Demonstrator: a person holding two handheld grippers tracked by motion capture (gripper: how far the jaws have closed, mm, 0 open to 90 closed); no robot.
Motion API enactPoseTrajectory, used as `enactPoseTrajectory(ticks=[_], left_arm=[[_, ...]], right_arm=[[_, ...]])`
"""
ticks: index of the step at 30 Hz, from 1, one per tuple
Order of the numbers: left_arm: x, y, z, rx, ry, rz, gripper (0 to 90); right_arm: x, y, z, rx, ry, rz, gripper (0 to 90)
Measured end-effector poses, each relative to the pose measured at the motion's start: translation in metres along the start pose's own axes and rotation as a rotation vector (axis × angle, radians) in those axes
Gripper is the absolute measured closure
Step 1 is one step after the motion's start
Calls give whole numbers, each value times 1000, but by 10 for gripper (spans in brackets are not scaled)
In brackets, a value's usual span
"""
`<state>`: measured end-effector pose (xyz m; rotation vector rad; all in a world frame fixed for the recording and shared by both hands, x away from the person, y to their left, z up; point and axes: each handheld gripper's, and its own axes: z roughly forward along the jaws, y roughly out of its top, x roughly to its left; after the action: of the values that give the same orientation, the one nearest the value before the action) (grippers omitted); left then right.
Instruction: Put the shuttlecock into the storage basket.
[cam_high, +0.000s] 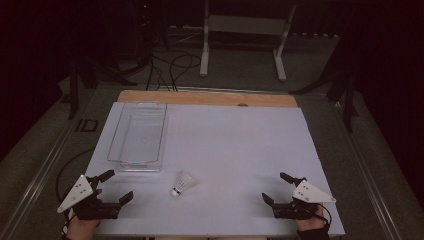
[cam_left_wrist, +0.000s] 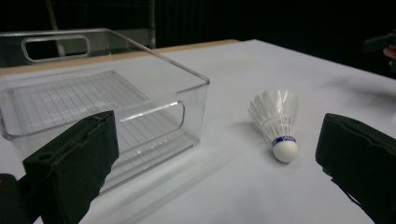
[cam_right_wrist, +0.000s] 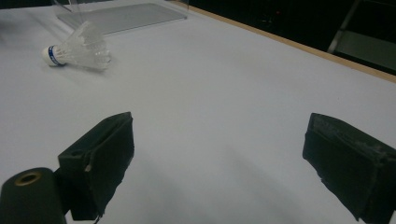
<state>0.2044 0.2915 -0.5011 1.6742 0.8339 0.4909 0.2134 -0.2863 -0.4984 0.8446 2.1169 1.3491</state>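
A white shuttlecock (cam_high: 182, 183) with a blue band lies on its side on the white table, near the front centre. It also appears in the left gripper view (cam_left_wrist: 277, 122) and the right gripper view (cam_right_wrist: 77, 47). My left gripper (cam_high: 116, 186) rests at the front left corner, open, nothing between its jaws, with the shuttlecock off to its right. My right gripper (cam_high: 276, 188) rests at the front right, open and empty. A clear plastic bin (cam_high: 138, 136) stands empty behind the left gripper, its near wall (cam_left_wrist: 154, 121) close by in the left gripper view.
The white tabletop (cam_high: 240, 145) has a wooden strip (cam_high: 207, 97) along its far edge. Beyond it on the dark floor stand a white frame (cam_high: 245, 37) and loose cables (cam_high: 172, 67). Metal rails run along both sides of the table.
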Motion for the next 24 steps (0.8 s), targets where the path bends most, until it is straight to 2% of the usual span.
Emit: enactPoseTrajectory(ticks=[5,6,10,14,24], left_arm=[[0,0,-1,13,13,7,2],[0,0,0,19,26,10,2],[-1,1,2,52,23,17,2],[-3,2,4,55,8,35,2],[-4,7,5,72,-22,26,2]], right_arm=[[0,0,0,-1,16,30,88],[0,0,0,-1,16,30,88],[2,1,0,1,12,21,88],[2,2,0,-2,12,22,89],[2,2,0,-17,6,23,88]])
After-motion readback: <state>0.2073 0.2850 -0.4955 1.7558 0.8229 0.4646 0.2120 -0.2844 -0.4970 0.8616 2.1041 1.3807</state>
